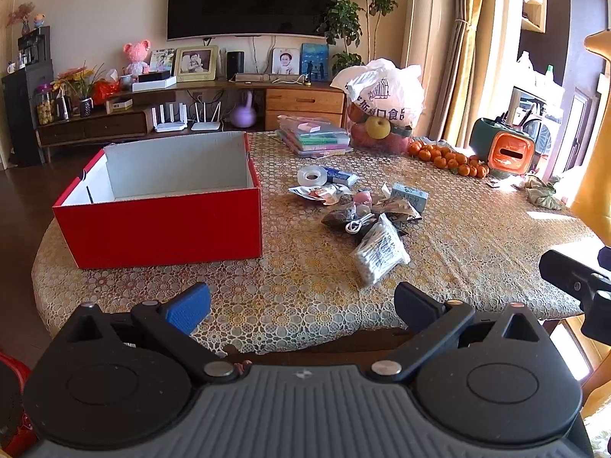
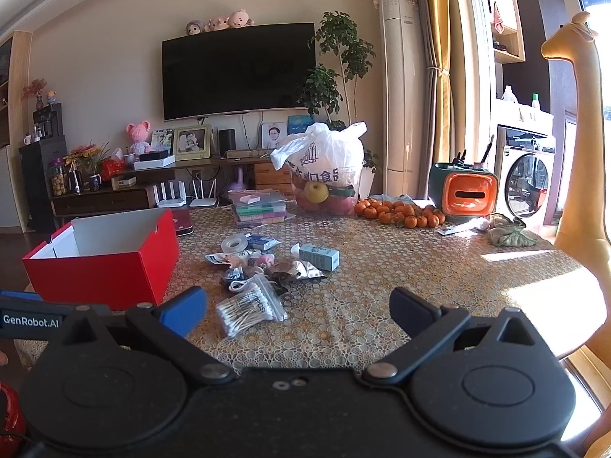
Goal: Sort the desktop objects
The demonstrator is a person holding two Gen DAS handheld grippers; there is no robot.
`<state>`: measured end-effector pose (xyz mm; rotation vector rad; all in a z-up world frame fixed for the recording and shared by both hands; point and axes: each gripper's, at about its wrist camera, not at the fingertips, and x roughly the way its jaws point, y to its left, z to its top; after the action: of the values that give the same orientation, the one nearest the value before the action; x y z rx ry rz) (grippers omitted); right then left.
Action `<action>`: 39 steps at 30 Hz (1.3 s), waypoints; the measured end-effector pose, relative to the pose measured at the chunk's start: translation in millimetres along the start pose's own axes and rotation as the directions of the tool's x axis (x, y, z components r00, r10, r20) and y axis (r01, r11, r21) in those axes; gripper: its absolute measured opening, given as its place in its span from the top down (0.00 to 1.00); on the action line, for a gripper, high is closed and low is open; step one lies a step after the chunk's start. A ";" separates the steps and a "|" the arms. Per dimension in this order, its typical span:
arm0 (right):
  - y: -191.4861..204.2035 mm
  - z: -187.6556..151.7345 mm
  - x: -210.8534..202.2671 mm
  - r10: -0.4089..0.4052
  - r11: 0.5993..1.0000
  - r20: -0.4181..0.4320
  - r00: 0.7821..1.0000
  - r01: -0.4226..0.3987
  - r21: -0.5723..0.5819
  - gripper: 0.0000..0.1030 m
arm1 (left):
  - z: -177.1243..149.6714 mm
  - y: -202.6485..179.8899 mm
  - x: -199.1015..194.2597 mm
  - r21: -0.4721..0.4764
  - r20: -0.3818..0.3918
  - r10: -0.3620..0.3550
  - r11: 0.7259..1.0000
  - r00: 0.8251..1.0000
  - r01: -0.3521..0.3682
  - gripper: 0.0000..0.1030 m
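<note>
A patterned tablecloth (image 1: 477,236) is covering the living-room table. The red box (image 1: 164,225) is sitting empty; the cotton-swab bag (image 2: 250,311), tape roll (image 2: 234,245) and clutter are lying unsorted beside it. Left gripper (image 1: 301,305) and right gripper (image 2: 298,311) are hovering spread wide, empty.

matt cardboard box (image 1: 164,225), lace-patterned tablecloth (image 1: 305,278)

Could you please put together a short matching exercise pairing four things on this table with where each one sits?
Things:
1. red box
2. bag of cotton swabs
3. tangerines
4. roll of tape

Places:
A. far right, beside the orange and green holder
B. left part of the table
C. nearest the open grippers
D. far end of the small clutter pile

Pairs: 1-B, 2-C, 3-A, 4-D
</note>
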<state>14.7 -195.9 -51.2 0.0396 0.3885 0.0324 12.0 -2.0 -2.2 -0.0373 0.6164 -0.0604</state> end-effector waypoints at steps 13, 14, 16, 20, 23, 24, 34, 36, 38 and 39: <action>-5.7 2.6 28.5 0.046 0.999 0.013 0.999 -0.046 -0.019 0.07 | 6.0 -4.3 30.2 0.040 -0.014 -0.042 0.998 0.999 0.042 0.00; -6.0 3.3 31.3 0.047 0.999 0.015 0.999 -0.047 -0.018 0.07 | 6.6 -6.1 33.4 0.050 -0.017 -0.042 0.998 0.999 0.042 0.00; -7.3 4.1 37.5 0.050 0.999 0.014 0.999 -0.049 -0.021 0.07 | 7.8 -9.0 41.1 0.068 -0.026 -0.035 0.997 0.999 0.037 0.00; -9.1 5.6 48.7 0.049 0.998 0.008 0.999 -0.049 -0.039 0.07 | 10.3 -14.3 55.3 0.098 -0.029 -0.051 0.994 0.998 0.054 0.00; -9.7 6.1 58.8 0.047 0.997 0.000 0.999 -0.047 -0.055 0.08 | 14.8 -17.3 64.5 0.110 -0.026 -0.086 0.990 0.996 0.089 0.00; -9.7 6.3 62.5 0.045 0.997 -0.004 0.999 -0.045 -0.060 0.08 | 16.3 -18.4 67.8 0.111 -0.025 -0.095 0.989 0.995 0.098 0.00; -18.7 14.2 104.0 0.022 0.997 -0.043 0.999 -0.025 -0.071 0.11 | 25.3 -33.4 103.0 0.161 -0.024 -0.162 0.973 0.987 0.164 0.00; -19.4 14.9 111.9 0.024 0.997 -0.045 0.999 -0.027 -0.078 0.11 | 25.2 -36.3 110.5 0.165 -0.033 -0.170 0.971 0.985 0.173 0.00; -20.7 15.1 120.6 0.024 0.996 -0.052 0.998 -0.029 -0.081 0.11 | 24.6 -39.3 116.7 0.167 -0.039 -0.175 0.970 0.984 0.179 0.00; -21.8 14.9 124.9 0.024 0.996 -0.058 0.998 -0.029 -0.079 0.12 | 24.4 -40.5 120.0 0.168 -0.042 -0.179 0.969 0.983 0.183 0.00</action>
<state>136.4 -213.2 -85.5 -0.0354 0.4430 0.0755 122.0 -50.1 -49.3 0.0739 0.6311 -0.2910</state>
